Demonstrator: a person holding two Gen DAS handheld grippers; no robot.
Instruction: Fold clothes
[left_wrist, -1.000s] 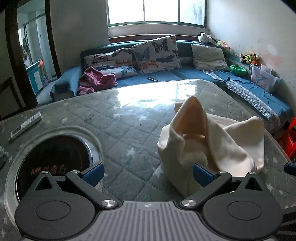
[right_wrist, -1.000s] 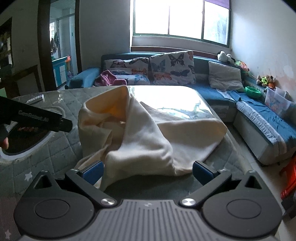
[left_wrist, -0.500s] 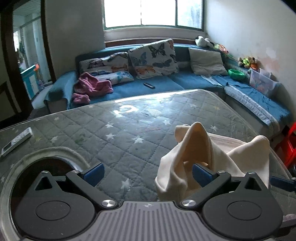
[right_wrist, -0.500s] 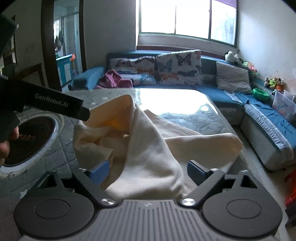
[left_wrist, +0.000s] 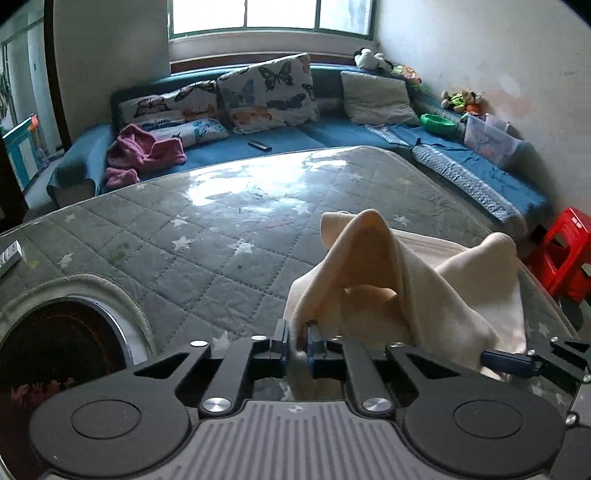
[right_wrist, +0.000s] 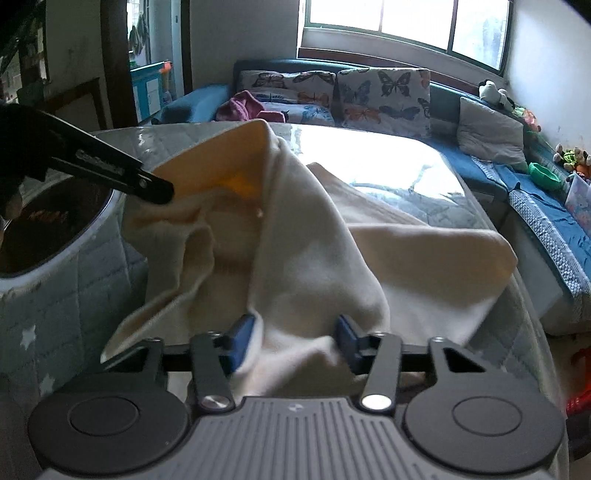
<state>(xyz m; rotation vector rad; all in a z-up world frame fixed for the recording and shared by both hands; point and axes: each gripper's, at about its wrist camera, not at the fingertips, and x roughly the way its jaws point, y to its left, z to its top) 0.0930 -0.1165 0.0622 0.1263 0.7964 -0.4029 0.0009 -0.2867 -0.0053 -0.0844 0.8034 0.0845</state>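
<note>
A cream garment (left_wrist: 424, 288) lies crumpled, with a raised peak, on the grey quilted table cover (left_wrist: 221, 258). My left gripper (left_wrist: 297, 341) is at its near left edge. Its jaws are closing and the blue pads pinch a thin hem between them. In the right wrist view the garment (right_wrist: 314, 258) fills the middle. My right gripper (right_wrist: 295, 338) has its jaws closing around a thick fold at the near edge, and the pads just meet its sides. The left gripper's black finger (right_wrist: 147, 184) shows at the garment's left side. The right gripper's pad (left_wrist: 509, 363) shows at the garment's right side.
A round dark opening (left_wrist: 55, 350) sits in the table at the near left, with a remote (left_wrist: 7, 254) beyond it. A blue corner sofa (left_wrist: 332, 133) with cushions and a pink garment (left_wrist: 144, 151) runs behind. A red stool (left_wrist: 565, 254) stands right of the table.
Both grippers came forward and down onto the garment. The left jaws went from wide apart to pinched on the hem. The right jaws narrowed around a fold.
</note>
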